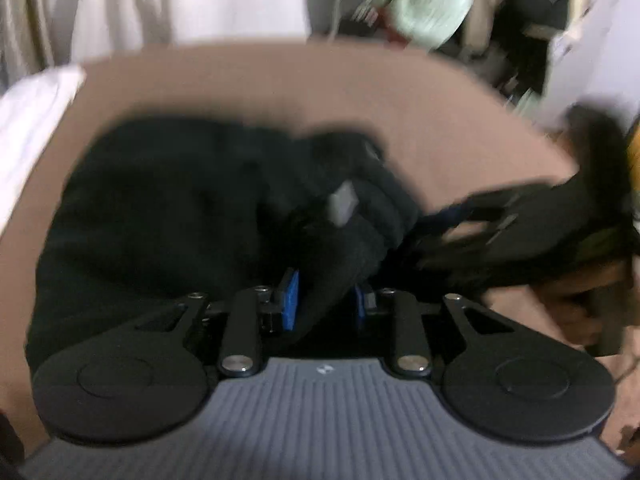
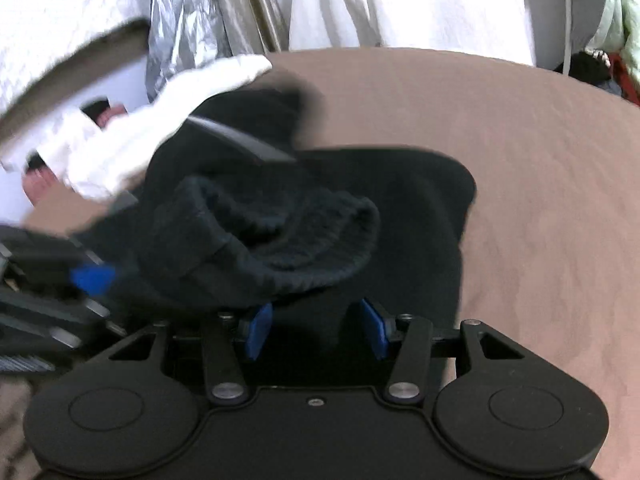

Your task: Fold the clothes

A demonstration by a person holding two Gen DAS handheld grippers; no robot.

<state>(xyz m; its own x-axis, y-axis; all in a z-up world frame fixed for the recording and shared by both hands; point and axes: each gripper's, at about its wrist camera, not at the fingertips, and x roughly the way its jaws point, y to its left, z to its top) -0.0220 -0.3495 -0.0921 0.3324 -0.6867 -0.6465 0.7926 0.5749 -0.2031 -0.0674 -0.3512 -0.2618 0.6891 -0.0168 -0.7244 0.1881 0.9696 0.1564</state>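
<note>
Left wrist view: left gripper (image 1: pixel 326 300) clamps a ribbed fold of the black garment (image 1: pixel 160 216), which lies bunched on the tan surface (image 1: pixel 460 120), mostly ahead and to the left. Right gripper (image 2: pixel 316 330) stands half wide with dark cloth between its pads; grip unclear. Both are at the near edge, left one blurred

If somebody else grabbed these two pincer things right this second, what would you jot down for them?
Left gripper: a fold of the black knit garment sits between its blue pads, seemingly gripped.
Right gripper: jaws partly open, black cloth lies between the pads; grip unclear.
The garment lies bunched on the brown bedcover, its ribbed edge turned up near the right gripper. White cloth lies beside it.
Done: nothing folded flat yet.
Left: spread it out, fold, tidy.
</note>
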